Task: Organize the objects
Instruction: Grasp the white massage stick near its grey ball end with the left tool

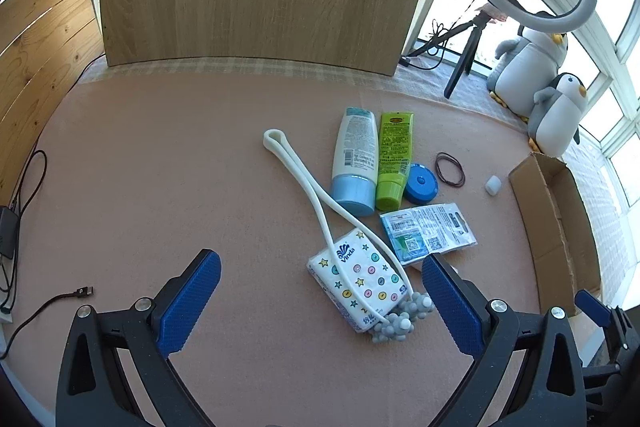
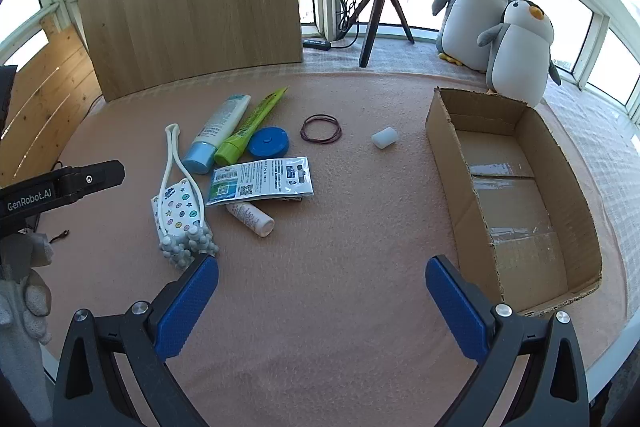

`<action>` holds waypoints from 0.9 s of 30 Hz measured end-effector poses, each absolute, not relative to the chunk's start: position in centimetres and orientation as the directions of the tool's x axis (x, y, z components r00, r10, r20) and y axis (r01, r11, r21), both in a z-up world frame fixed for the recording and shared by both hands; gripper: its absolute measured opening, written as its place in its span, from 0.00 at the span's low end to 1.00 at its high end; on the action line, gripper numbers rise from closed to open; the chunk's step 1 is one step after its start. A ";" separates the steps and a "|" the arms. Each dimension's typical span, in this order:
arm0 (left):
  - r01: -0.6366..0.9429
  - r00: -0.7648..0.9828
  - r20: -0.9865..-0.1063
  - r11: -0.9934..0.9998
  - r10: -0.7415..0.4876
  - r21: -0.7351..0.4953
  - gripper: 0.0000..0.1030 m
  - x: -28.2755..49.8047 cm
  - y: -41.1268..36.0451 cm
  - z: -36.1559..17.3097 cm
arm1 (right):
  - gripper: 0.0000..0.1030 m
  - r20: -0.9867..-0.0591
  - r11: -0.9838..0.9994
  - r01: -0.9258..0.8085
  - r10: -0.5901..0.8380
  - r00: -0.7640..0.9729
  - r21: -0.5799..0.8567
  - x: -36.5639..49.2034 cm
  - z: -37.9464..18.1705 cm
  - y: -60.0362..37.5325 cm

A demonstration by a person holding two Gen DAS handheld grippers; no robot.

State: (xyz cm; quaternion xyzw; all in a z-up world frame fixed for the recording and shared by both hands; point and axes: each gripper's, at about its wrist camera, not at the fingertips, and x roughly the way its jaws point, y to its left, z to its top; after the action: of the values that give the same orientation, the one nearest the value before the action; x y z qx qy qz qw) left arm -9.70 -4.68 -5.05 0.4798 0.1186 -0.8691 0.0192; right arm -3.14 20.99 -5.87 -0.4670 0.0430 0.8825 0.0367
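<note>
Both claws hang spread wide and empty above the pink bench (image 2: 320,287). The left claw (image 1: 320,291) is nearest the tissue pack (image 1: 360,279), which lies under the white massager (image 1: 320,203). The cardboard box (image 2: 576,187) sits empty, near the right claw (image 2: 322,291). Best to lift the massager off first, gripping its thin handle crosswise, then carry it to the box.

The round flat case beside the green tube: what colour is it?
Blue; right wrist view shows it best.

tissue pack (image 1: 362,279) — "Vinda" | left gripper (image 2: 60,187) — "GenRobot.AI"
</note>
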 end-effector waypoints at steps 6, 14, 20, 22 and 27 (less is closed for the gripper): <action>0.174 -0.508 -0.857 -0.964 0.085 -0.199 0.91 -12.3 -5.5 -6.8 | 0.99 -0.841 -0.992 -0.112 0.016 -0.542 0.053 -3.1 -6.6 21.5; 0.189 -0.440 -0.886 -0.950 0.146 -0.250 0.65 -14.7 -6.0 -10.2 | 0.99 -0.852 -0.991 -0.119 0.006 -0.523 0.065 -3.1 -7.4 22.1; 0.222 -0.424 -0.885 -0.924 0.195 -0.310 0.42 -15.4 -6.9 -11.7 | 0.99 -0.860 -0.989 -0.125 -0.003 -0.510 0.078 -3.1 -7.8 22.5; 0.218 -0.420 -0.886 -0.926 0.196 -0.309 0.35 -15.5 -6.8 -12.0 | 0.99 -0.862 -0.989 -0.127 -0.003 -0.507 0.078 -3.2 -7.9 22.6; 0.207 -0.424 -0.880 -0.924 0.212 -0.322 0.23 -15.5 -6.4 -12.4 | 0.99 -0.866 -0.989 -0.127 -0.006 -0.500 0.080 -3.3 -8.3 22.8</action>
State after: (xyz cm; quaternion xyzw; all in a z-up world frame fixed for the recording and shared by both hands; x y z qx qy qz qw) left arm -15.54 -6.40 -12.40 0.5364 0.1952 -0.8210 -0.0016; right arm -3.28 22.76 -8.26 -0.4988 0.0666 0.8634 0.0352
